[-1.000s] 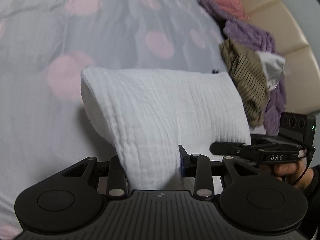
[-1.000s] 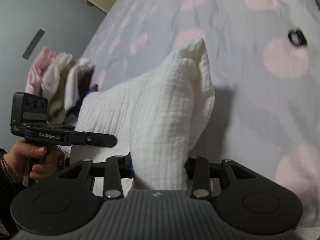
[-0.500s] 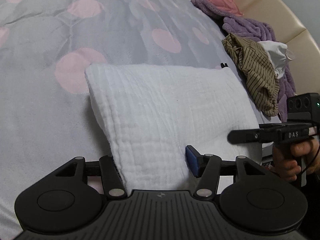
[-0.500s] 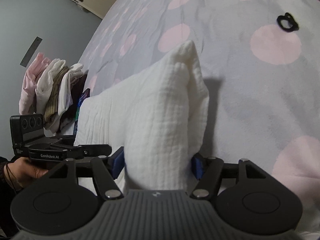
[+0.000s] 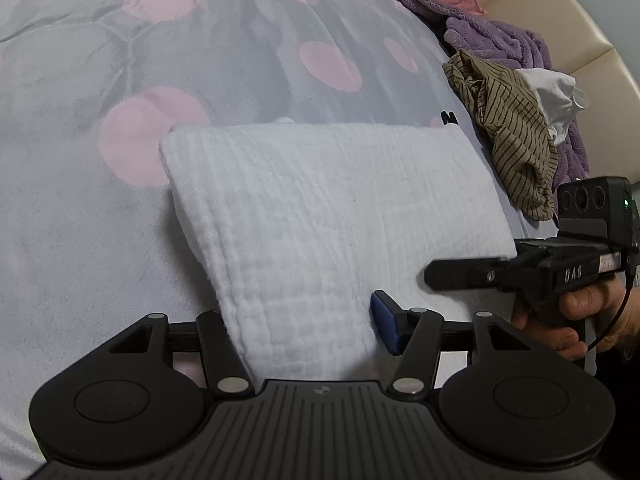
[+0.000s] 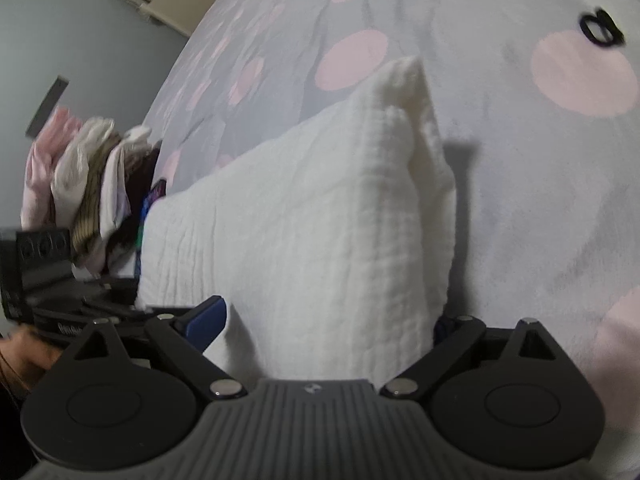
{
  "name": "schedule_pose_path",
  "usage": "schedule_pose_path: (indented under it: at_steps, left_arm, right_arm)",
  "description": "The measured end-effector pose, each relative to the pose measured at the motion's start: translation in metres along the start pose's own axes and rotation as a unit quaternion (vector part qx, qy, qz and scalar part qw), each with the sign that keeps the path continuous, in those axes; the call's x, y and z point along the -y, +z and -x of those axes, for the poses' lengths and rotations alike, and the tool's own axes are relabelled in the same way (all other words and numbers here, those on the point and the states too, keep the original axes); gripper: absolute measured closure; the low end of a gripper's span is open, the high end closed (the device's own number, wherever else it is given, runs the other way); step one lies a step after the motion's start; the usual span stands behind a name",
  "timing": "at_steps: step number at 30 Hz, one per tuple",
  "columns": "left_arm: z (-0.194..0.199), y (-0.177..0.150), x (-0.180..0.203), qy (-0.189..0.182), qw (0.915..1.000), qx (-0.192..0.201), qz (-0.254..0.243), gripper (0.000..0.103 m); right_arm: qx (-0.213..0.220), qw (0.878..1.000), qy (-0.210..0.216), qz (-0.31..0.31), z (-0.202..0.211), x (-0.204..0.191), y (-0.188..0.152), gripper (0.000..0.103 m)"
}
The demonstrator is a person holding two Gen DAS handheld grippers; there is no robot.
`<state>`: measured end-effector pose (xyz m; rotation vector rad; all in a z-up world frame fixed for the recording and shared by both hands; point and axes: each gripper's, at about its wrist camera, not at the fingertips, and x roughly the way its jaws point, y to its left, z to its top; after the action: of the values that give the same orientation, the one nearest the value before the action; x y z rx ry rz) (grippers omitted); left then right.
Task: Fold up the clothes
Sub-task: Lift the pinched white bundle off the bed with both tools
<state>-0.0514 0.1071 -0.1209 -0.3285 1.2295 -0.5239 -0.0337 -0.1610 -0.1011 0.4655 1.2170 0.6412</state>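
White cloth [image 5: 320, 216], folded, lies on grey bedspread w/ pink dots [image 5: 80, 240], near edge running btwn both grippers. Left gripper [image 5: 304, 332] and right gripper [image 6: 324, 320] both spread wide, cloth btwn fingers but not pinched. Pile of clothes [image 5: 516, 128] off to the side.

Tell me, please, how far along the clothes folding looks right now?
Done: the white cloth lies folded on the bedspread. In hand: the left gripper and right gripper are both open around its near edge. Left: the crumpled pile beside it looks unfolded.
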Motion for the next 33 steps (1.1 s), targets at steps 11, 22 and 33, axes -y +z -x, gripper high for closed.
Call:
schedule_pose_path:
  at_steps: [11, 22, 33]
  left_arm:
    - [0.0, -0.001, 0.004, 0.004, 1.0, -0.001, -0.006, 0.049]
    - [0.014, -0.001, 0.013, 0.011, 0.9996, 0.011, -0.025, 0.072]
    - [0.045, -0.003, 0.027, -0.002, 0.9988, 0.035, -0.035, 0.078]
  right_arm:
    - [0.005, 1.0, -0.002, 0.008, 0.011, -0.004, -0.001, 0.059]
    - [0.022, 0.999, -0.027, 0.013, 0.018, -0.026, -0.004, 0.06]
    - [0.058, 0.998, -0.027, -0.003, 0.051, -0.056, -0.016, 0.061]
